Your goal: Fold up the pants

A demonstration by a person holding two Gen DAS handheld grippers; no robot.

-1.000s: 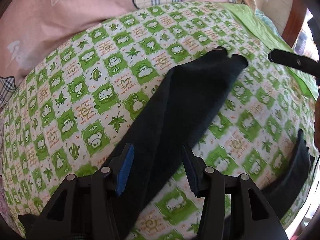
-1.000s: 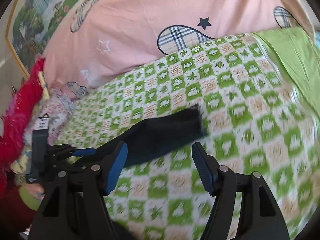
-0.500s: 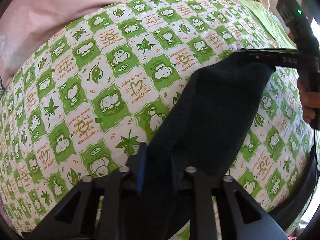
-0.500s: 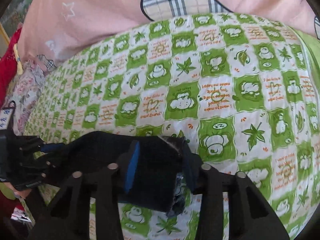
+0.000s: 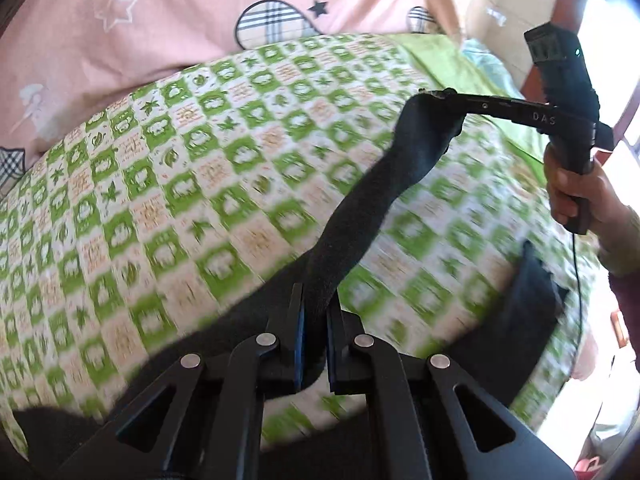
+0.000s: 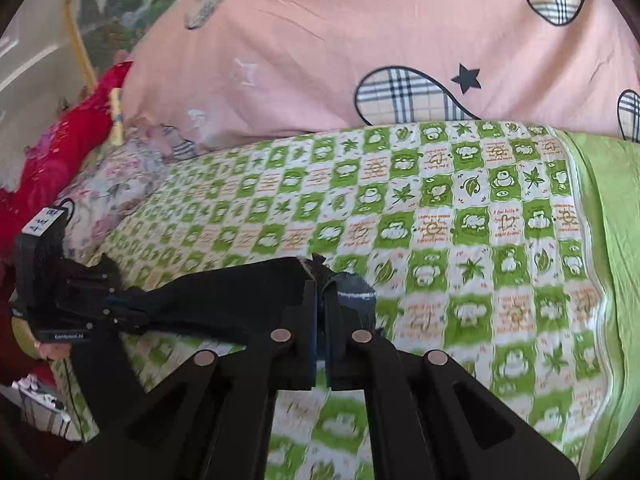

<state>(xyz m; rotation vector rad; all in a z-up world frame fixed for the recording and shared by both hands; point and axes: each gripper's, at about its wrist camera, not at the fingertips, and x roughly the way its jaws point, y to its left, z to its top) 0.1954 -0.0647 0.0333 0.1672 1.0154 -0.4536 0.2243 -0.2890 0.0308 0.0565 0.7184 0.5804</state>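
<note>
The black pants (image 5: pixel 384 184) have one leg stretched taut above the green checked bedspread (image 5: pixel 168 184). My left gripper (image 5: pixel 314 312) is shut on the near part of that leg. My right gripper (image 6: pixel 320 288) is shut on the leg's cuff end (image 6: pixel 240 296), with a grey lining fold (image 6: pixel 356 292) beside it. In the left wrist view the right gripper (image 5: pixel 440 98) pinches the cuff at upper right. In the right wrist view the left gripper (image 6: pixel 136 312) holds the leg at far left. The other leg (image 5: pixel 532 304) lies on the bed at right.
A pink quilt (image 6: pixel 360 40) with plaid shapes is piled at the back of the bed. A plain green sheet (image 6: pixel 612 240) runs along the right side. Red and floral fabrics (image 6: pixel 52 168) lie at the left edge.
Both grippers have closed on the pant leg and lifted it off the bedspread. The leg now hangs stretched between them instead of lying flat.
</note>
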